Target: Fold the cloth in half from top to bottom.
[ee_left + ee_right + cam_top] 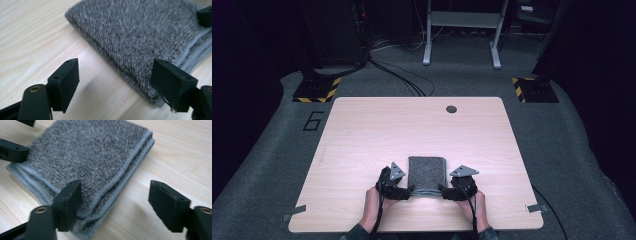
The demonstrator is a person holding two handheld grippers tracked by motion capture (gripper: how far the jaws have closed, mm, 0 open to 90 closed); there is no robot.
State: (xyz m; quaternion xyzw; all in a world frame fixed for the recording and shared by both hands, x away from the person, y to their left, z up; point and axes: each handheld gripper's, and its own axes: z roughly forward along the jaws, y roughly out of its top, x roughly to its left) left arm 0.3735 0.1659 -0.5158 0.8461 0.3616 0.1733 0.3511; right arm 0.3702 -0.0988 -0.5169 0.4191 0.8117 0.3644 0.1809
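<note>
A folded grey towel (427, 175) lies on the wooden table (362, 135) close to its near edge. The person's hands hold a gripper at each of the towel's near corners. My left gripper (411, 189) is open at the near left corner. In the left gripper view the towel (140, 32) lies ahead, its corner just by the right jaw of the left gripper (116, 72), with nothing pinched. My right gripper (441, 188) is open at the near right corner. In the right gripper view the towel's (87, 152) layered edge sits beside the left jaw of the right gripper (116, 190).
A round cable hole (451, 109) sits near the table's far edge. Tape tabs (293, 212) mark the near corners. Beyond the table are grey carpet, black cables (402, 75), a white metal frame (462, 30) and hazard-striped feet (317, 90).
</note>
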